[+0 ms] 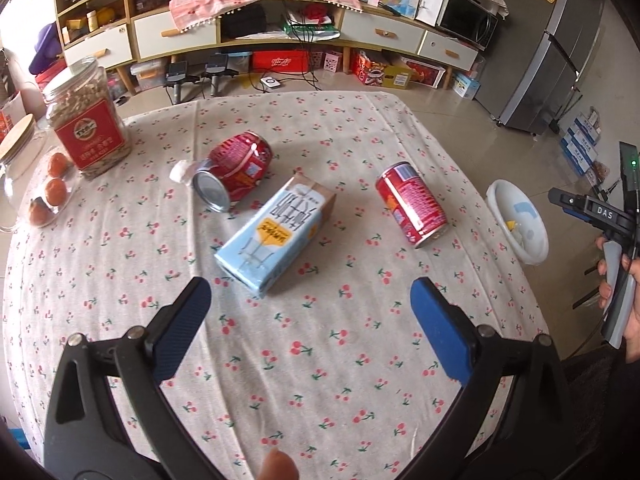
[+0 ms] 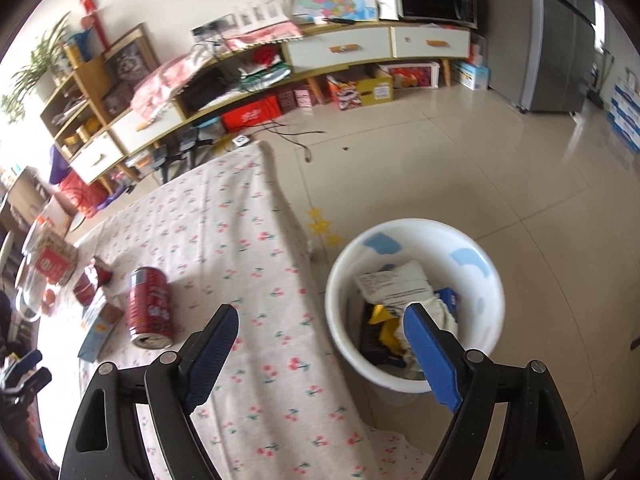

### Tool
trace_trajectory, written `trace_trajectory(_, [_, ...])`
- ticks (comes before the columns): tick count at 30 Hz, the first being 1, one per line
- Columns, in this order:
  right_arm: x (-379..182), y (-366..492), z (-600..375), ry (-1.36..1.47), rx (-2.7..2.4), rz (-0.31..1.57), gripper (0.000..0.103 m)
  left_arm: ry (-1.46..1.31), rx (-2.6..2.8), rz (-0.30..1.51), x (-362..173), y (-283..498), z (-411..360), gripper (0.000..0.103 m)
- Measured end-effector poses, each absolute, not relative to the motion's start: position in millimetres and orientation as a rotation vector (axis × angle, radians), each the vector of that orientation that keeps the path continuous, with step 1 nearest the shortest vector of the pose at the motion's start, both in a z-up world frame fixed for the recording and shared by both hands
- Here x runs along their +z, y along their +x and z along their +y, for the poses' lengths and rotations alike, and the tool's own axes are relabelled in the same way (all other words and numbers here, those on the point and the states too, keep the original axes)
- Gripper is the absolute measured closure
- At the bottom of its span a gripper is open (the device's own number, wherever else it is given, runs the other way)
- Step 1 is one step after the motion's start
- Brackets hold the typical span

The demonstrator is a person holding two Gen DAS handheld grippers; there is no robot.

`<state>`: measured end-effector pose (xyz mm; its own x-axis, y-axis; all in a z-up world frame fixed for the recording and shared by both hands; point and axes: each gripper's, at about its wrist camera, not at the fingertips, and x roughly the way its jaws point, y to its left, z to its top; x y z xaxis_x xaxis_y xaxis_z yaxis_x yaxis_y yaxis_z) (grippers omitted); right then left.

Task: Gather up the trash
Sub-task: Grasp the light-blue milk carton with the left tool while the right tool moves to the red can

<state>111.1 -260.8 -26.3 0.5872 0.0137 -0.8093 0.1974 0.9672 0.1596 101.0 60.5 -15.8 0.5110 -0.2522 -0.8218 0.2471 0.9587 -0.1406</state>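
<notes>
The left tool [image 1: 310, 308] is held above the near part of the bench [image 1: 120, 272], which is covered by a cherry-print cloth. Its two blue-padded fingers [image 1: 182, 328] are spread wide, and nothing is held between them.

The milk carton [image 1: 276, 232], pale blue with a brown end, is taken as the landmark. It lies flat on the cloth, just beyond the gap between the left tool's fingers. A dented red can [image 1: 234, 176] lies on its side just beyond and to the left of the carton, its silver end facing the camera. A white crumpled scrap [image 1: 182, 170] touches that can on the side away from the carton. A second red can [image 1: 412, 204] lies on its side to the right of the carton, apart from it. Far left of the carton, a clear jar with a red label [image 1: 86, 120] stands upright, with a clear container of orange fruit [image 1: 50, 192] beside it.

A white waste bin [image 2: 416, 308] stands on the floor off the bench edge, well to the right of the carton. Crumpled wrappers and yellow and blue scraps lie inside it.

The right tool [image 2: 320, 340] is held over the bench edge beside the bin. Its fingers are spread, with nothing between them; one blue pad [image 2: 430, 356] appears in front of the bin's contents.
</notes>
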Motion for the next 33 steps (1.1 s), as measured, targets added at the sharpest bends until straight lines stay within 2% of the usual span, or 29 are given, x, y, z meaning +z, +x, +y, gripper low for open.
trace_trajectory(7, [-24,116,-223,0.185,-0.052,0.934,0.017,0.013,-0.244,1.000,-18,112,86,0.003])
trace_trajectory(15, [-28,131,-193,0.154,-0.005,0.948,0.017,0.022,-0.205,1.045,-47,135,109,0.003])
trace_trajectory(31, [-49,162,-157,0.115,0.036,1.017,0.017,0.061,-0.368,1.146,-82,180,66,0.003])
trace_trajectory(33, [-51,166,-152,0.108,0.039,1.025,0.017,0.039,-0.370,1.148,-84,182,66,0.008])
